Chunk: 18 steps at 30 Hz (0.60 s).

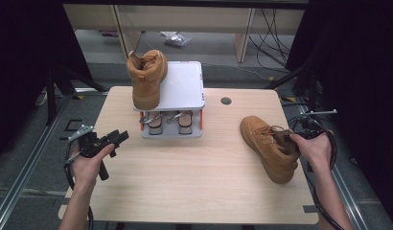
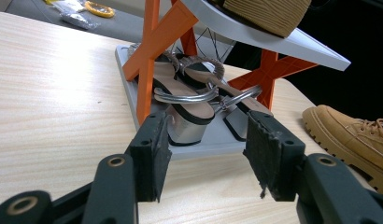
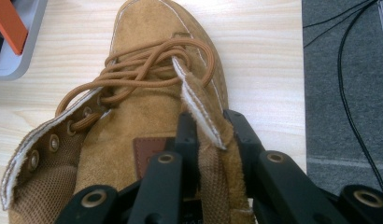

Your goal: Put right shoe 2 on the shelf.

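A grey two-tier shoe rack with orange cross braces stands at the far middle of the pale wooden table. Its lower shelf holds a pair of silver-strapped block-heel sandals; its top shelf carries one tan suede lace-up boot, which overhangs the left front edge. A second tan suede lace-up boot lies on the table near the right edge, well apart from the rack. The right gripper pinches the eyelet flap of this boot's collar between its jaws. A brown patch on the tongue bears no legible writing. The left gripper is held above the table's left side, jaws spread and empty, pointing at the rack.
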Motion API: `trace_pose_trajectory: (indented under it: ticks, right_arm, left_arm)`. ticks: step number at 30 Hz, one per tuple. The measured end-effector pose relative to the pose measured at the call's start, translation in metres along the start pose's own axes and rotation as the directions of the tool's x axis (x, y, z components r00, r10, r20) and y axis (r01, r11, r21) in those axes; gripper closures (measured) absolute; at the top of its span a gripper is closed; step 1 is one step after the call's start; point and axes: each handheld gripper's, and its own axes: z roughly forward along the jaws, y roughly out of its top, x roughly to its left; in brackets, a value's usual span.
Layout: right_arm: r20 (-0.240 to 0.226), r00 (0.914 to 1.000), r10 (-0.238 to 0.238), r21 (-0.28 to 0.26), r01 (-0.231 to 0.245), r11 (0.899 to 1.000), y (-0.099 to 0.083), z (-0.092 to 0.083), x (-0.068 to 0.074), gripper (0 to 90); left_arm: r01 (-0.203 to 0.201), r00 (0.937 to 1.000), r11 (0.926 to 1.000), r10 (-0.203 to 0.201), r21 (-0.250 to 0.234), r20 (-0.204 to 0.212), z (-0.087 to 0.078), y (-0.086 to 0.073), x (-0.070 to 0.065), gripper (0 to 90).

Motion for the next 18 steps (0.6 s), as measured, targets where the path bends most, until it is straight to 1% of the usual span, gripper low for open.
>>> trace_pose_trajectory:
  ticks: [1,2,3,4,5,6,7,8,9,10,11,12,13,14,15,16,17,18]
  right_arm:
    - [0.009,0.9998,-0.015,-0.002,0.015,1.0,0.0,0.0,-0.001,77.8]
    - [0.003,0.9994,-0.036,-0.016,0.036,0.999,0.0,0.001,-0.002,77.8]
    - [-0.001,0.9996,-0.027,-0.019,0.027,0.999,0.0,0.002,-0.002,77.8]
    - [-0.01,0.9987,0.051,0.01,-0.051,0.999,0.0,0.0,0.003,77.6]
    - [-0.001,0.9998,-0.022,-0.003,0.022,1.0,0.001,0.001,-0.004,77.5]
    - [-0.013,0.9997,0.022,0.006,-0.022,1.0,0.001,0.001,-0.002,77.3]
    - [-0.016,0.9994,0.031,0.002,-0.031,1.0,0.001,0.001,-0.003,77.2]
    - [-0.02,0.9995,0.023,0.008,-0.023,1.0,0.001,0.001,-0.005,77.2]
    - [-0.017,0.9978,0.064,0.02,-0.064,0.998,0.001,0.0,-0.002,77.3]
    - [-0.021,0.998,0.061,0.022,-0.06,0.998,0.001,0.0,-0.002,77.5]
    - [-0.02,0.9997,-0.012,0.003,0.013,1.0,0.002,0.002,-0.008,77.7]
    - [-0.021,0.9997,-0.013,0.006,0.013,1.0,0.003,0.002,-0.007,77.8]
    - [-0.023,0.9997,0.005,0.015,-0.005,1.0,0.003,0.001,-0.006,78.0]
    - [-0.066,0.9978,-0.001,0.016,0.002,1.0,0.003,0.002,-0.008,78.2]
    - [-0.078,0.9969,-0.008,0.029,0.01,1.0,0.003,0.001,-0.01,78.6]
    - [-0.093,0.9957,0.003,0.023,-0.001,1.0,0.003,0.001,-0.01,79.0]
    - [-0.093,0.9931,0.071,0.052,-0.067,0.996,0.002,-0.001,-0.006,79.4]
    - [-0.094,0.994,0.056,0.044,-0.052,0.998,0.002,-0.001,-0.009,79.9]
  left_arm:
    - [0.0,1.0,1.0,0.0,0.0,0.0,0.0,0.0,0.0,48.4]
    - [0.001,1.0,1.0,-0.001,0.0,-0.001,0.0,0.0,0.0,48.4]
    - [0.001,1.0,1.0,-0.001,0.0,-0.002,0.0,0.0,0.0,48.4]
    - [0.002,1.0,1.0,-0.002,0.001,-0.003,0.0,0.0,0.001,48.4]
    - [0.001,1.0,1.0,-0.001,0.002,-0.004,0.0,0.0,0.001,48.4]
    - [0.001,1.0,1.0,-0.001,0.003,-0.004,0.0,0.0,0.001,48.4]
    - [0.001,1.0,1.0,-0.001,0.002,-0.003,0.0,0.0,0.001,48.4]
    - [0.001,1.0,1.0,-0.001,0.001,-0.003,0.0,0.0,0.001,48.4]
    - [0.001,1.0,1.0,-0.001,0.001,-0.004,0.0,0.0,0.001,48.4]
    - [0.002,1.0,1.0,-0.002,0.001,-0.005,0.0,0.0,0.001,48.4]
    - [0.001,1.0,1.0,-0.001,0.001,-0.004,0.0,-0.001,0.001,48.4]
    - [0.001,1.0,1.0,-0.001,0.004,-0.005,0.0,-0.001,0.001,48.4]
    - [0.002,1.0,1.0,-0.002,0.003,-0.003,0.0,-0.001,0.001,48.4]
    - [0.002,1.0,1.0,-0.002,0.003,-0.001,0.0,-0.001,0.001,48.4]
    - [0.002,1.0,1.0,-0.002,0.005,-0.003,0.0,-0.001,0.002,48.4]
    - [0.004,1.0,1.0,-0.004,0.005,-0.004,0.001,-0.001,0.002,48.4]
    - [0.005,1.0,1.0,-0.005,0.006,-0.005,0.001,-0.001,0.002,48.4]
    - [0.005,1.0,1.0,-0.005,0.007,-0.006,0.001,-0.001,0.002,48.4]
